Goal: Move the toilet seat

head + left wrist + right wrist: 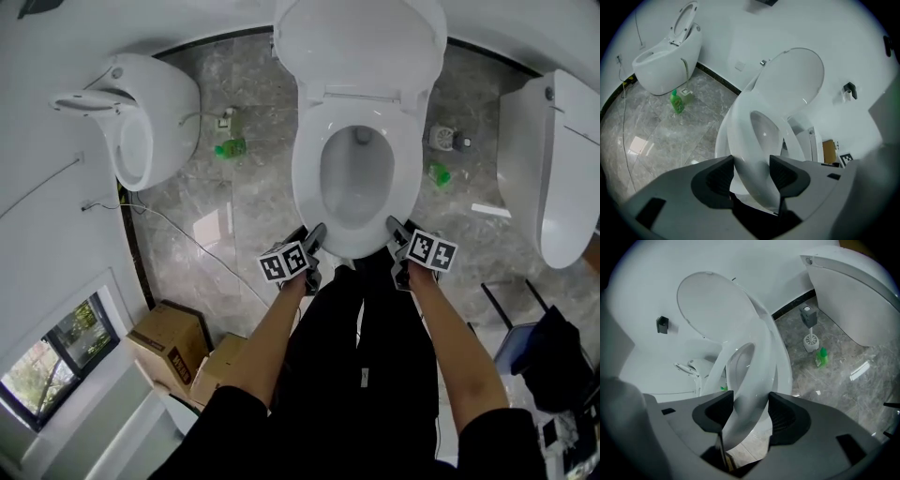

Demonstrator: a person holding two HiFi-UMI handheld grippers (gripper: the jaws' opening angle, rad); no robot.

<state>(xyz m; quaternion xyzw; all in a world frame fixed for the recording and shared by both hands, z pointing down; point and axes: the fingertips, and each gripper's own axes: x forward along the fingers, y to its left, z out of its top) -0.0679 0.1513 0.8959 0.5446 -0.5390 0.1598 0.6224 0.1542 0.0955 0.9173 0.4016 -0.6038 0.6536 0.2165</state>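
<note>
Gripping the toilet seat at its front edge, the person stands right before the toilet bowl with one tool on each side of the bowl's front tip. The left hand-held gripper pinches the seat ring at the bowl's front left, and in its own view the white ring fills the gap between the dark pads. The right hand-held gripper pinches the ring in the same way at the bowl's front right.

Both gripper views show the seat tilted, its front lifted clear of the bowl's rim while its rear stays hinged at the back of the bowl. The lid stands upright behind the bowl, against the wall.

Judging from this, the grasp is made and the seat is partway through its swing, neither flat on the bowl nor resting against the lid. What seems left is to carry it to its end position and then let go with both tools.
</note>
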